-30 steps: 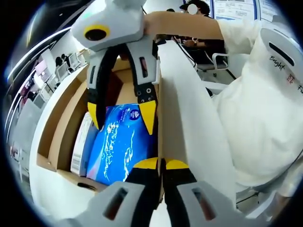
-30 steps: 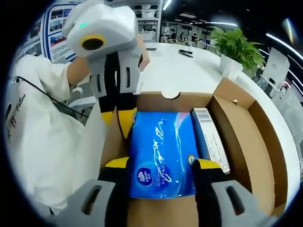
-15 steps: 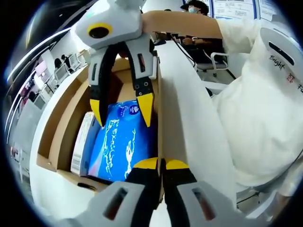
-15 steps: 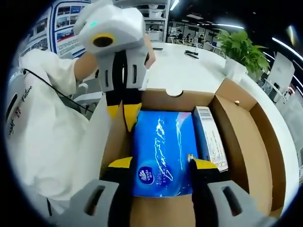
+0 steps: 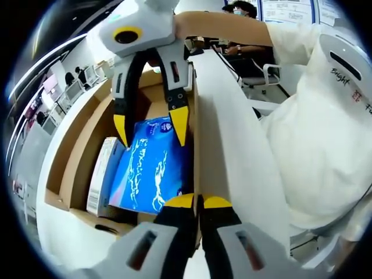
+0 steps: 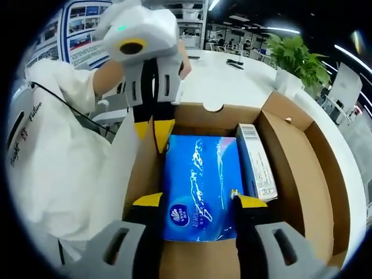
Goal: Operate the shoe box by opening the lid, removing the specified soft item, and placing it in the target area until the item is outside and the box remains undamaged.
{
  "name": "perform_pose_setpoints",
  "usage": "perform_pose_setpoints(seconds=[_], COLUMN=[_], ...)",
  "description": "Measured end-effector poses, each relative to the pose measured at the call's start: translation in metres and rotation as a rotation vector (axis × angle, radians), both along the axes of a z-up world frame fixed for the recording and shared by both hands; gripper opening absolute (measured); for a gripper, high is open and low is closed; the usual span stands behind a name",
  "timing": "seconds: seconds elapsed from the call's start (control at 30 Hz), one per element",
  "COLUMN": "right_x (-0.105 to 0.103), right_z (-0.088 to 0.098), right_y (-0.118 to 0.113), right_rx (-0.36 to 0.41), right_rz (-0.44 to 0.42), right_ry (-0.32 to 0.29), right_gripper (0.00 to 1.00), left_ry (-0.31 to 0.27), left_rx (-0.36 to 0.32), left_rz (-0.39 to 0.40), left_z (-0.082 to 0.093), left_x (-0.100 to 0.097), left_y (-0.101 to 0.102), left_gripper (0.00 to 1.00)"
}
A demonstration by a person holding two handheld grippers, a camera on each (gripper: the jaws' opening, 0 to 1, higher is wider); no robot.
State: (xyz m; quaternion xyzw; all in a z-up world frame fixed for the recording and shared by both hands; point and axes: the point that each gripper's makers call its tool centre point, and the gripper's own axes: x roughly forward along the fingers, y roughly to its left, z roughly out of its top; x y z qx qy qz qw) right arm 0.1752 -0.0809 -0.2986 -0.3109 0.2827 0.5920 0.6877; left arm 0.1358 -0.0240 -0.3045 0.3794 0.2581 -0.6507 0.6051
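Blue tissue pack gripped at its near end inside the open shoe box.
The right hand-held gripper [image 6: 193, 200] straddles the tissue pack [image 6: 200, 177], long axis running away; the left hand-held gripper [image 5: 198, 202], closed, pinches the shoe box [image 6: 302, 168] wall.

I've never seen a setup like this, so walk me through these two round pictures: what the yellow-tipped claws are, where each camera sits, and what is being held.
A person holds a two-jaw gripper in each hand; each carries a fisheye camera looking along its jaws. In the right gripper view, the right gripper straddles a soft blue plastic tissue pack inside an open brown cardboard shoe box, beside a narrow white carton. The left gripper pinches the box's side wall, jaws shut. The left gripper view looks back from that wall. The box sits on a white table.
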Motion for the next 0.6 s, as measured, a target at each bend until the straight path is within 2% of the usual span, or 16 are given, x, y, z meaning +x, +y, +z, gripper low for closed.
perform_pose_setpoints(seconds=[0.3, 0.6], right_x=[-0.001, -0.003], right_z=[0.001, 0.0], right_y=[-0.003, -0.024], right_rx=[0.011, -0.012], right_rz=[0.001, 0.029], right_ry=[-0.001, 0.0], right_gripper=[0.48, 0.48], left_ry=[0.0, -0.001], left_rx=[-0.001, 0.0], left_rz=[0.001, 0.004], left_z=[0.0, 0.0], left_x=[0.0, 0.001], left_y=[0.0, 0.0], left_gripper=[0.01, 0.01])
